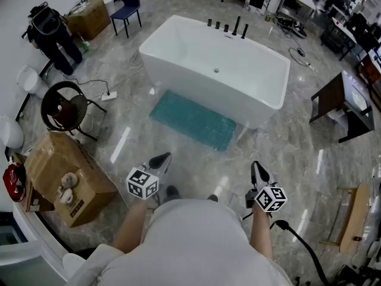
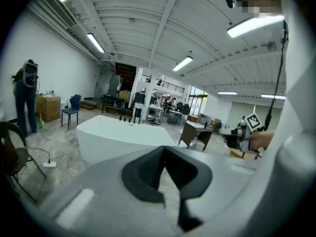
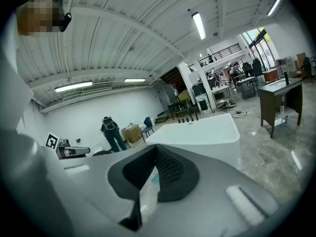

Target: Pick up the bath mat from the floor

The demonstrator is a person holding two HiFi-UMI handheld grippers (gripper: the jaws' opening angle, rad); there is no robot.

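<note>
A: Two grippers, both empty? Go left to right, quick.

B: Yes. Far left of the floor (image 1: pixel 286 148), a cardboard box (image 1: pixel 65 171) and a round black chair (image 1: pixel 62 106), not part of this. Then the left gripper (image 1: pixel 162 158), held low in front of the person. Its own view shows the jaws pressed together with nothing between them.

A: Mat?

B: The bath mat (image 1: pixel 193 120) is teal and lies flat on the floor, just beside the near wall of the white bathtub (image 1: pixel 214 70). It's untouched. It sits ahead of both grippers, roughly between them, and well apart from either.

A: Long axis?

B: It runs along the tub's near side, from up-left to down-right in the head view. So its near long edge faces the person, and the short ends point out to the left and right.

A: Right side?

B: The right gripper (image 1: pixel 257 167) is also closed on nothing. Its view shows the pads meeting, with the tub beyond.

A: Which one's nearer?

B: My read is the right one. The mat's right end angles down toward it, while the left end sits further up the floor from the left gripper. Neither has started the pick. Both jaws would need to open and come down to the near edge first.
</note>
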